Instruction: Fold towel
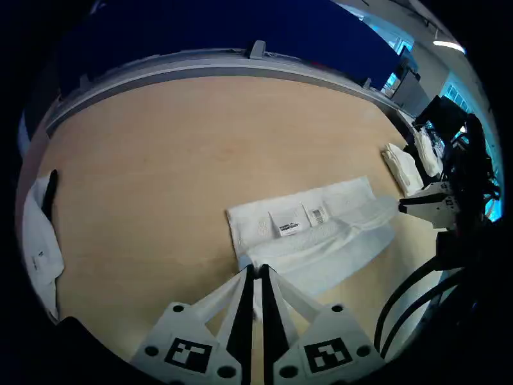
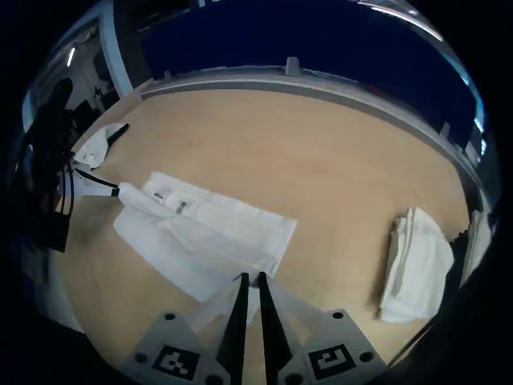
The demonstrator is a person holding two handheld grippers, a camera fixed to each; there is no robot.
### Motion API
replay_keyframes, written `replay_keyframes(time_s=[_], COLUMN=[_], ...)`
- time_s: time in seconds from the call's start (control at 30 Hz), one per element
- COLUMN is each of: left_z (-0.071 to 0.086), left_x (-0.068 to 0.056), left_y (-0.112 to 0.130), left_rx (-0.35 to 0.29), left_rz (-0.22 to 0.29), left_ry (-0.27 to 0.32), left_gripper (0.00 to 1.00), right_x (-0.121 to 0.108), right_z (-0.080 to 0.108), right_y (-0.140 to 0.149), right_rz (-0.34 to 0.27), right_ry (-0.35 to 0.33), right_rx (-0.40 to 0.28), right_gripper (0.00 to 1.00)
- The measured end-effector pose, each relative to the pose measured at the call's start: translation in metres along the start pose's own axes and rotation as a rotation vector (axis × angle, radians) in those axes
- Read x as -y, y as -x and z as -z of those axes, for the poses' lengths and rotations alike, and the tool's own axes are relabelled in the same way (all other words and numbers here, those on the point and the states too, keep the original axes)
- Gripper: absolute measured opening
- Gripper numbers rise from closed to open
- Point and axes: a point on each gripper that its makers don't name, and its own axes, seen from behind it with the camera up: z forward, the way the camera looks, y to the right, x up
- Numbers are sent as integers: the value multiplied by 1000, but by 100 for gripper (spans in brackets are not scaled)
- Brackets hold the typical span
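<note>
Fold towel: mid-fold, both near corners gripped.

The tabletop (image 1: 192, 141) carries the towel (image 1: 320, 224), which lies flat near its middle, partly doubled, tags up. A folded stack (image 2: 417, 263) sits well apart on my right. The left gripper (image 1: 256, 269) has its fingers (image 1: 242, 314) clenched on one near corner, and the right gripper (image 2: 251, 277) is clenched on the other. I judge the next move is to lift both corners together, carry them over to the far edge with the hem taut, line up the edges, then let go.
</note>
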Motion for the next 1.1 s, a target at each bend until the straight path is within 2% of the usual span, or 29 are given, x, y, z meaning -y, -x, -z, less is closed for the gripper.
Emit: replay_keyframes(time_s=[0.53,0.6,0.67,0.73,0.83,1.0,1.1], left_z=[-21,-23,-22,-21,-19,-16,-14], left_x=[13,15,18,21,23,27,30], left_y=[-5,-7,-10,-14,-18,-24,-25], left_rx=[13,9,-2,-14,-30,-51,-59], left_rz=[3,1,0,0,4,19,25], left_ry=[-21,-29,-41,-51,-61,-72,-78], left_gripper=[12,14,22,24,29,35,37], right_x=[-11,-11,-12,-13,-14,-17,-19], right_z=[-23,-25,-26,-27,-28,-29,-29], right_y=[-12,-14,-16,-18,-19,-21,-24], right_rz=[-27,-30,-30,-29,-26,-31,-36], right_ry=[26,28,34,40,47,58,66], right_rx=[-11,-15,-21,-26,-32,-38,-49], right_gripper=[19,22,25,31,31,40,49])
